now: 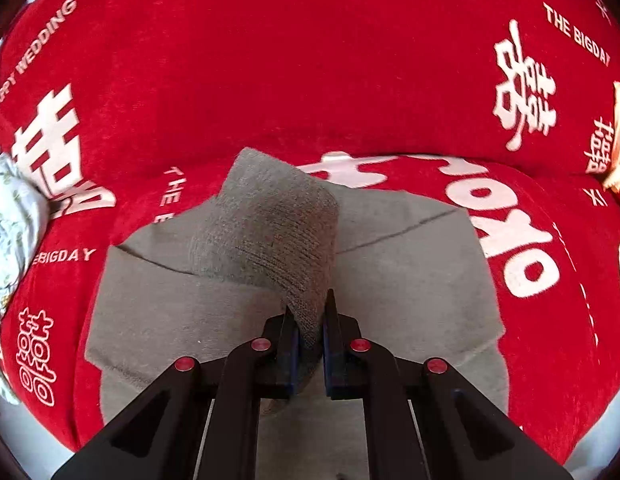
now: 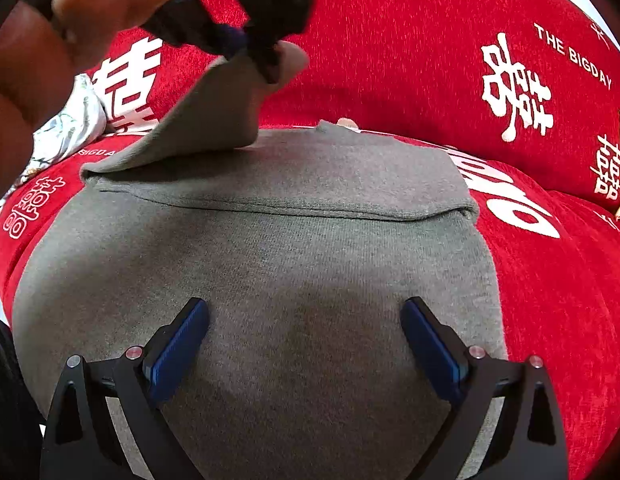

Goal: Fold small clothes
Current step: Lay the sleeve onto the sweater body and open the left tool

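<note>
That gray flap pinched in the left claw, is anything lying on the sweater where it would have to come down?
Nothing visible does. The left gripper is shut on a lifted flap of the gray sweater. The sweater's flat top is bare knit; the right gripper hovers open near its close edge. The floral cloth lies off to the side on the red cover.

- The left gripper (image 1: 310,316) is pointing steeply downward, its 2 jaws pinching a fold of grey knit garment (image 1: 270,220).
- The right gripper (image 2: 306,344) is hovering with jaws spread wide.
- A hand (image 2: 42,60) is gripping the left tool.
</note>
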Demonstrator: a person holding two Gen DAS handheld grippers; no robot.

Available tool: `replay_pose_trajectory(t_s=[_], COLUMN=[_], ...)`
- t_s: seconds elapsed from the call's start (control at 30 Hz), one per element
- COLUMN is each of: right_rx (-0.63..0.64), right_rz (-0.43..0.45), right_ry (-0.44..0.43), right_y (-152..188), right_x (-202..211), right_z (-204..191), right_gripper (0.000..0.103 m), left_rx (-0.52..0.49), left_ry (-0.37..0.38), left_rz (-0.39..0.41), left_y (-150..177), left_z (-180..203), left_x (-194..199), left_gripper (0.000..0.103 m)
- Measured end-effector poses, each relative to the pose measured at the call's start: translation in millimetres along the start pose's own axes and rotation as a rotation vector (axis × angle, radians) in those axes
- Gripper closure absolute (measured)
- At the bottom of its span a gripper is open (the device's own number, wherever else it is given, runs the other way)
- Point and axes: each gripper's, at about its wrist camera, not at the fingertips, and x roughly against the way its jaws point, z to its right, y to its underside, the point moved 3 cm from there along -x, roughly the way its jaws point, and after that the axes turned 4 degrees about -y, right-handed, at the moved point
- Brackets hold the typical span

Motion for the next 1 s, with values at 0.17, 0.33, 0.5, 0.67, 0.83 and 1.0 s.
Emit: replay_pose_trajectory(t_s=[0.17, 0.33, 0.5, 0.67, 0.83, 1.0], right_rx=[0.001, 0.002, 0.004, 0.004, 0.007, 0.007], right_rz=[0.006, 0.013, 0.018, 0.022, 0.023, 0.024], right_ry=[-0.003, -0.009, -0.014, -0.018, -0.022, -0.023], right_y=[1, 2, 3, 4, 3, 3], right_x=[1, 2, 3, 3, 3, 3], right_z=[1, 2, 4, 5, 6, 6], right_gripper=[0.005, 0.005, 0.005, 0.005, 0.004, 0.004], left_rx=[-0.007, -0.042, -0.074, -0.09, -0.109, -0.129], left_ry=[0.022, 0.049, 0.082, 0.105, 0.117, 0.123], left_rz=[-0.035, -0.054, -0.074, -0.084, -0.087, -0.09], left_y=[0, 5, 10, 15, 18, 21], left_z=[9, 20, 28, 34, 43, 49], left_x=[-12, -22, -34, -42, -48, -52], left_gripper=[0.093, 0.093, 0.093, 0.093, 0.093, 0.093])
